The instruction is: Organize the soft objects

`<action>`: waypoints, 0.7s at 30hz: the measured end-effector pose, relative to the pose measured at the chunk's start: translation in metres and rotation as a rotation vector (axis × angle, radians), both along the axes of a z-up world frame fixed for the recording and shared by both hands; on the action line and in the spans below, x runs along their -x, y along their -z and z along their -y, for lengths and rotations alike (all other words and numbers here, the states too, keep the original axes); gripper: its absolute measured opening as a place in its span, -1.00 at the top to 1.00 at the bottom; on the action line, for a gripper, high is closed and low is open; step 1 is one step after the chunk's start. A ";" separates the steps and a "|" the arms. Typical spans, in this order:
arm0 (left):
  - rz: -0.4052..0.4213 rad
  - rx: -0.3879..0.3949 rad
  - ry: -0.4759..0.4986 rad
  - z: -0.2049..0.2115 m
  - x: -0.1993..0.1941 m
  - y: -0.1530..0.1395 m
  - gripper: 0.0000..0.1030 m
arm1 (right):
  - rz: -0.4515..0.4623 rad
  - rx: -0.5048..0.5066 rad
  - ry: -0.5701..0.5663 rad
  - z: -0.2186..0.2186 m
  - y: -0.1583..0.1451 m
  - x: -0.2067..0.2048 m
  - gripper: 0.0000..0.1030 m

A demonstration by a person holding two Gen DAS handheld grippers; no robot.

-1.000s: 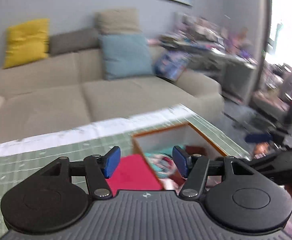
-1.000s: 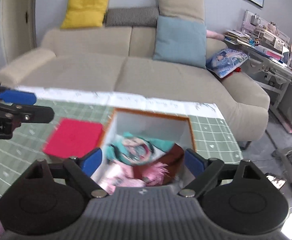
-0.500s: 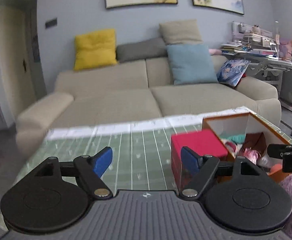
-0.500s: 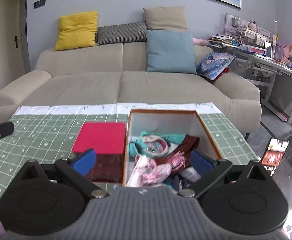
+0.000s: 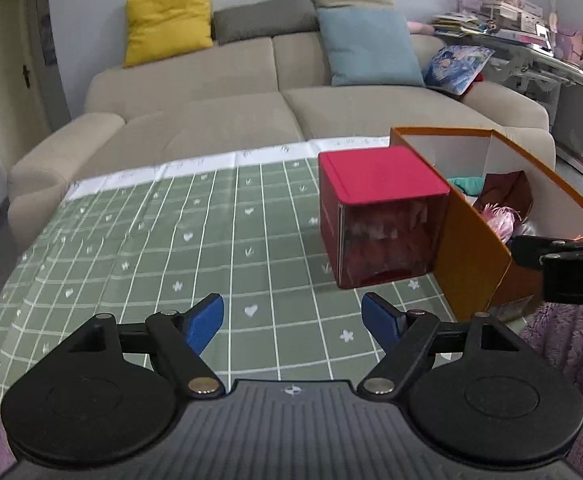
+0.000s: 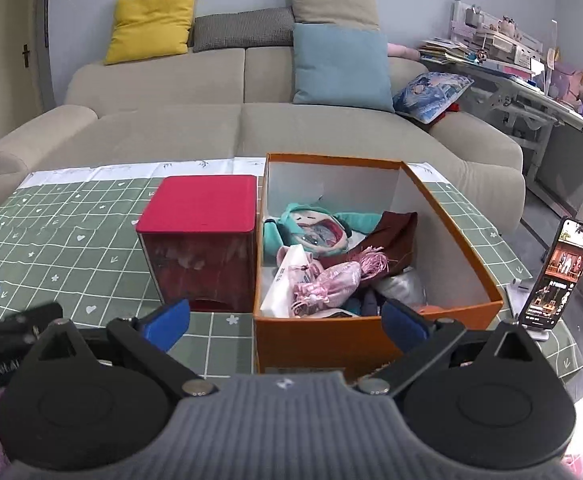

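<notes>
Soft items are seen piled in the orange box (image 6: pixel 375 332) on the bench (image 6: pixel 71 236): a teal plush (image 6: pixel 311 232), a pink tasselled pouch (image 6: pixel 337 278), a maroon cloth (image 6: pixel 395 230), a white packet (image 6: pixel 287 280). A red-lidded box (image 6: pixel 203 240) is set touching the orange box's left wall.

Right gripper (image 6: pixel 285 322): jaws apart, nothing held, hovering at the near wall of the orange box. The pile is placed at 12 o'clock from the jaws, just over the wall. The box's long axis is run away from the camera, 6 to 12 o'clock, so a straight forward reach is judged enough.

Left gripper (image 5: pixel 291 322): jaws apart, nothing held, over bare green check cloth (image 5: pixel 151 240). From there the red-lidded box (image 5: pixel 379 208) is seen at about 1 o'clock and the orange box (image 5: pixel 471 248) at about 2 o'clock, behind it. The right gripper is judged clearly nearer to the pile.

A phone (image 6: pixel 557 276) is propped at the bench's right edge, apart from the orange box.

Against the frame 1.0 s ago: the left view is swung off the orange box towards open bench; the right view is pulled back and is no longer blurred, with the whole box now framed. Both sets of jaws were apart then too. Box contents are unchanged.
</notes>
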State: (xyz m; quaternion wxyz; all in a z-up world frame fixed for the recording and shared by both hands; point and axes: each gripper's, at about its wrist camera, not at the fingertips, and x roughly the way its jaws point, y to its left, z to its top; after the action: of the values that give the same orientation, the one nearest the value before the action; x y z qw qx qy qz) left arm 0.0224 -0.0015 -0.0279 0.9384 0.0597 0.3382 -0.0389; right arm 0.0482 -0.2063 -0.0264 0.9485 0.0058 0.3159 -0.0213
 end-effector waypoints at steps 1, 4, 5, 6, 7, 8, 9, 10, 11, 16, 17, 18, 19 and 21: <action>-0.001 0.002 -0.006 -0.001 0.000 0.001 -0.79 | -0.001 0.000 -0.004 0.000 0.000 0.000 -0.95; -0.003 0.013 -0.020 -0.004 0.001 0.000 -0.79 | -0.002 0.010 -0.015 -0.004 0.002 0.001 -0.95; -0.003 0.014 -0.023 -0.004 0.000 0.000 -0.79 | -0.002 0.013 -0.017 -0.004 0.002 0.002 -0.95; -0.001 0.012 -0.024 -0.004 0.000 0.001 -0.79 | -0.002 0.016 -0.019 -0.005 0.002 0.001 -0.95; -0.001 0.010 -0.023 -0.004 0.001 0.000 -0.79 | -0.002 0.017 -0.020 -0.005 0.002 0.001 -0.95; -0.003 0.009 -0.023 -0.004 0.001 0.001 -0.79 | -0.002 0.018 -0.022 -0.005 0.002 0.001 -0.95; -0.004 0.009 -0.021 -0.004 0.000 0.001 -0.79 | -0.002 0.019 -0.022 -0.005 0.002 0.001 -0.95; -0.005 0.007 -0.019 -0.004 0.001 0.000 -0.79 | -0.001 0.020 -0.023 -0.006 0.003 0.001 -0.95; -0.006 0.005 -0.019 -0.004 0.000 0.000 -0.79 | -0.001 0.021 -0.023 -0.006 0.003 0.001 -0.95; -0.007 0.003 -0.013 -0.003 0.000 -0.001 -0.79 | 0.000 0.021 -0.023 -0.006 0.003 0.001 -0.95; -0.008 0.003 -0.014 -0.003 0.000 -0.001 -0.79 | 0.000 0.021 -0.023 -0.005 0.003 0.001 -0.95; -0.008 0.003 -0.014 -0.003 0.000 -0.001 -0.79 | -0.001 0.021 -0.024 -0.006 0.003 0.001 -0.95; -0.008 0.002 -0.013 -0.003 0.000 -0.001 -0.79 | 0.000 0.021 -0.023 -0.006 0.003 0.002 -0.95; -0.008 0.002 -0.014 -0.002 0.000 -0.001 -0.79 | -0.001 0.021 -0.023 -0.006 0.003 0.002 -0.95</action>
State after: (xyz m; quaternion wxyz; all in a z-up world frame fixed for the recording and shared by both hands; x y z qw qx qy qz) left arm 0.0223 0.0010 -0.0267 0.9374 0.0560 0.3422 -0.0328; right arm 0.0467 -0.2002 -0.0292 0.9486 -0.0080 0.3160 -0.0137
